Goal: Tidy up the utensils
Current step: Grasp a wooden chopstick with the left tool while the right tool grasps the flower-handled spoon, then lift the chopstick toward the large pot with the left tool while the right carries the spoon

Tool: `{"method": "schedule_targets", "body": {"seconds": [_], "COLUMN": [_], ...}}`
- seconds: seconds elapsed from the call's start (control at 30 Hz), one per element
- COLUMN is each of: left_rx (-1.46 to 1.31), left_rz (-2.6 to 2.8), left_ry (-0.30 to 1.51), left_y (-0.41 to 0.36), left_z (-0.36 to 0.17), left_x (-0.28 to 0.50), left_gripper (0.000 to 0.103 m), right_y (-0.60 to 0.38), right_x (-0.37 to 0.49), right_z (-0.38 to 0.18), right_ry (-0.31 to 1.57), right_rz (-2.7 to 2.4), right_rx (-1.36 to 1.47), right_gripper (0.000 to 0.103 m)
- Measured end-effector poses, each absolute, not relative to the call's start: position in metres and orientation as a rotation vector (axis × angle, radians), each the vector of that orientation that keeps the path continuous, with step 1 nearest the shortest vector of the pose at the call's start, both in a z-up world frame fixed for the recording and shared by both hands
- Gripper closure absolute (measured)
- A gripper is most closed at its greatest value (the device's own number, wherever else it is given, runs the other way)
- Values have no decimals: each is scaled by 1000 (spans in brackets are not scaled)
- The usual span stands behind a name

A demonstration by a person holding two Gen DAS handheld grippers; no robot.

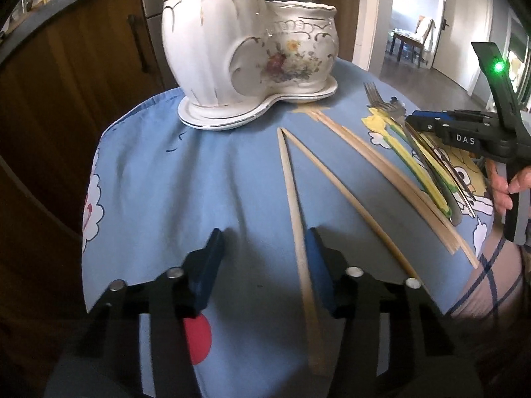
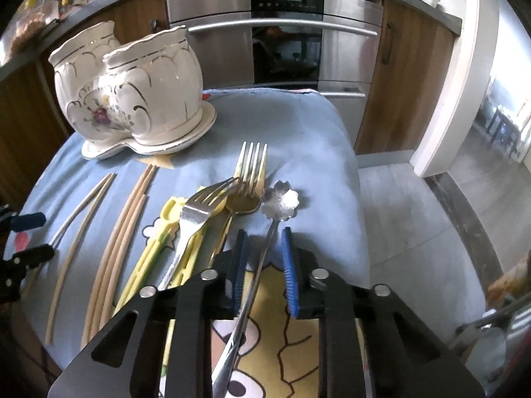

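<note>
A white twin-pot ceramic holder (image 1: 245, 49) with gold trim and flowers stands at the back of the blue cloth; it also shows in the right wrist view (image 2: 132, 99). My left gripper (image 1: 265, 242) is open, with one chopstick (image 1: 293, 205) lying between its fingers near the right pad. A second chopstick (image 1: 345, 199) lies beside it. My right gripper (image 2: 264, 242) is open around the handle of a flower-shaped silver spoon (image 2: 280, 200). Forks (image 2: 252, 165), a gold spoon (image 2: 242, 204), yellow utensils (image 2: 166, 232) and more chopsticks (image 2: 126, 229) lie on the cloth.
The table has a blue cartoon cloth (image 1: 182, 182) that drops off at the edges. Wooden cabinets (image 1: 66, 83) and a steel oven (image 2: 275, 33) stand behind. The right gripper's body (image 1: 464, 136) shows at the right of the left wrist view.
</note>
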State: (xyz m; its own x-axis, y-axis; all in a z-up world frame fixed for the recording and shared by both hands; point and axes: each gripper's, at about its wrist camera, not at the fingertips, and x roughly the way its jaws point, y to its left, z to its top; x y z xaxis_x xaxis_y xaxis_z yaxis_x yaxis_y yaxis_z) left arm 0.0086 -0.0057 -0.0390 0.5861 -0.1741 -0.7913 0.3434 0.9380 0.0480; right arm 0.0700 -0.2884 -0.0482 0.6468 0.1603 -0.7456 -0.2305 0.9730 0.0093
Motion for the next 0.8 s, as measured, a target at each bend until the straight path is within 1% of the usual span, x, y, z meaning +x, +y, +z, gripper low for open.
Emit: {"method": "schedule_targets", "body": {"seconds": [0.03, 0.07, 0.1, 0.13, 0.2, 0.27, 0.5, 0.7, 0.8], "left_rx": [205, 206, 204, 203, 198, 192, 178, 161, 132], "left_rz": [-303, -304, -306, -302, -294, -286, -301, -312, -326], "left_ry": [896, 896, 892, 890, 882, 872, 835, 745, 659], "left_y": [-6, -6, -6, -6, -5, -3, 2, 6, 11], "left_z": [-39, -38, -39, -38, -38, -38, -31, -11, 5], "left_x": [9, 10, 10, 12, 15, 16, 9, -7, -18], "left_gripper": [64, 70, 76, 79, 91, 97, 97, 97, 98], "right_y": [-289, -289, -288, -288, -288, -287, -286, -278, -274], "right_x": [70, 69, 69, 68, 65, 60, 35, 12, 2], "right_z": [-48, -49, -49, -49, -48, -45, -19, 3, 13], "right_ry": [838, 836, 832, 829, 818, 797, 658, 522, 451], "right_rz": [224, 227, 228, 226, 223, 228, 256, 285, 297], "right_rx": [-87, -86, -88, -87, -79, -76, -83, -109, -118], "right_gripper": [92, 96, 96, 96, 98, 99, 99, 99, 99]}}
